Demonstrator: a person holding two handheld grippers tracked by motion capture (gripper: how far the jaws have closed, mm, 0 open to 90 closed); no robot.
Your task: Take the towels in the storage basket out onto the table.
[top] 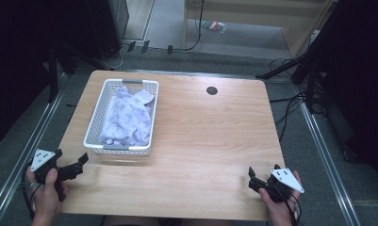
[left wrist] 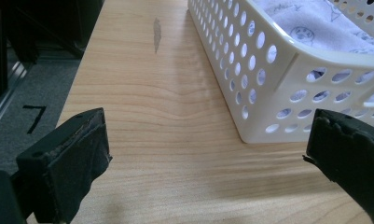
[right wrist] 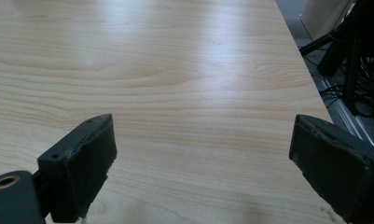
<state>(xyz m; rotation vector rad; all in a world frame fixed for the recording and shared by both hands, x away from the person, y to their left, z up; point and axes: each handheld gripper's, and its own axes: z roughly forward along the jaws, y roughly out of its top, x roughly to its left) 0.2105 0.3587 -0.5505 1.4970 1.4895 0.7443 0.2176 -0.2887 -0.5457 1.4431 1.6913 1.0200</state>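
A white perforated basket (top: pixel 93 123) stands on the left part of the wooden table (top: pixel 205 141), with crumpled white printed cloth (top: pixel 129 117) inside it. My left gripper (top: pixel 72 162) rests at the table's front left corner, just short of the basket's near end, open with nothing between its jaws. In the left gripper view the basket (left wrist: pixel 268 84) lies ahead and to the right, cloth (left wrist: pixel 315 23) showing over its rim. My right gripper (top: pixel 258 178) sits at the front right corner, open and empty; its view looks over bare table (right wrist: pixel 184 70).
A small dark round grommet (top: pixel 212 90) sits near the table's far edge. Grey floor with metal rails runs along both sides, and cables and stands (top: pixel 304 80) crowd the right. A dark smudge (left wrist: pixel 157 33) marks the wood left of the basket.
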